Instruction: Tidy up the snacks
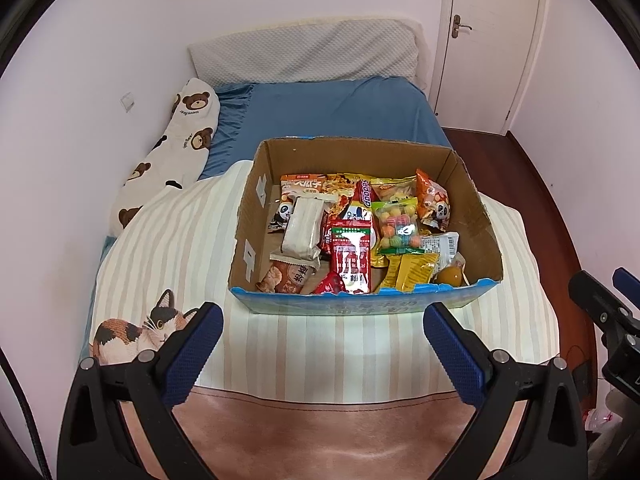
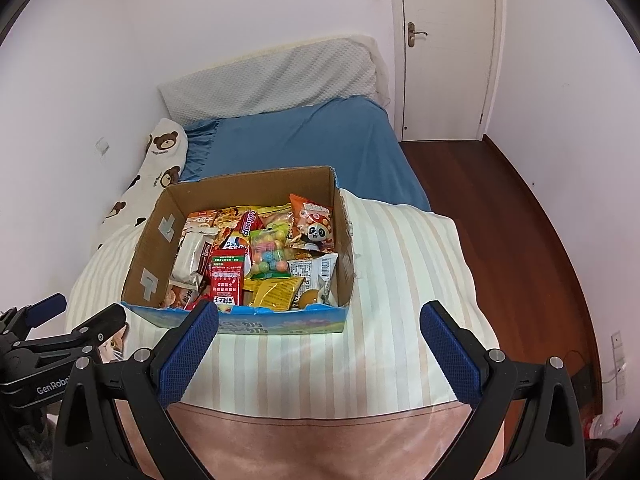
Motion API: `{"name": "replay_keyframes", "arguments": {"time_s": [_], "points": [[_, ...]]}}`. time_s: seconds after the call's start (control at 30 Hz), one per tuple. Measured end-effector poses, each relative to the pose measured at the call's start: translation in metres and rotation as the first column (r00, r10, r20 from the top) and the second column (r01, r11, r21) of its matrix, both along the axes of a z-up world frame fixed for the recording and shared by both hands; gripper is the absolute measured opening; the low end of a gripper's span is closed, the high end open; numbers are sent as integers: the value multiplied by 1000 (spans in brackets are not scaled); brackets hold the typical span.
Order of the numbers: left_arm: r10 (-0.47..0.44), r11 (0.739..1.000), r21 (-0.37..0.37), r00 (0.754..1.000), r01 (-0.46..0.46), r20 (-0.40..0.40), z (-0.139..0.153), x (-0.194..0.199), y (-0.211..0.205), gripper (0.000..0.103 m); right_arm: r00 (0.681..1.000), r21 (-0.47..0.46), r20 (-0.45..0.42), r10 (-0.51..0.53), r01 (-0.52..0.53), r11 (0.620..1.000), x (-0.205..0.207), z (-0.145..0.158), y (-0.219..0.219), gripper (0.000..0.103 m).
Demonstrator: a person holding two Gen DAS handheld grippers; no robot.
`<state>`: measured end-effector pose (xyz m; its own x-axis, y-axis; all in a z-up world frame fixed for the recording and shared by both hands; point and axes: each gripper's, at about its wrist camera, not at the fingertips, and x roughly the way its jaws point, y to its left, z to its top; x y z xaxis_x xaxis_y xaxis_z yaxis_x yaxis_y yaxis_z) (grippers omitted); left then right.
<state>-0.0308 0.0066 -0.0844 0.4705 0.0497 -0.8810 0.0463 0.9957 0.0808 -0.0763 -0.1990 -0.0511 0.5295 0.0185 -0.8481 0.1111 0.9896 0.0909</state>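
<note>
Jaws spread wide and holding nothing on both the left gripper point(image 1: 323, 322) and right gripper point(image 2: 319, 320), low in frame. Cardboard box point(image 1: 486, 240) at frame centre, on striped quilt point(image 1: 180, 240). Contents: red packet point(image 1: 351, 258), white packet point(image 1: 302, 226), bag of coloured balls point(image 1: 396, 224), yellow packet point(image 1: 412, 270), panda packet point(image 1: 434, 200).

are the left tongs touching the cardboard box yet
Apart. The left wrist view shows the open left tongs short of the cardboard box, with striped blanket between.
</note>
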Motion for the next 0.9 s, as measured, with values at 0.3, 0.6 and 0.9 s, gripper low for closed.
{"name": "replay_keyframes", "arguments": {"time_s": [0.3,0.6,0.9], "points": [[5,1000,-11,1000,-5,-2,0,-2,2,103,1000,-5,2,14,-14,1000,-2,1,4,103],[7,1000,-14,1000,-7,5,5,-4,3,103,1000,-6,13,28,-28,1000,-5,5,7,103],[1,1000,-14,1000,-1,17,12,-8,0,103,1000,4,12,29,-29,1000,-6,4,8,103]]}}
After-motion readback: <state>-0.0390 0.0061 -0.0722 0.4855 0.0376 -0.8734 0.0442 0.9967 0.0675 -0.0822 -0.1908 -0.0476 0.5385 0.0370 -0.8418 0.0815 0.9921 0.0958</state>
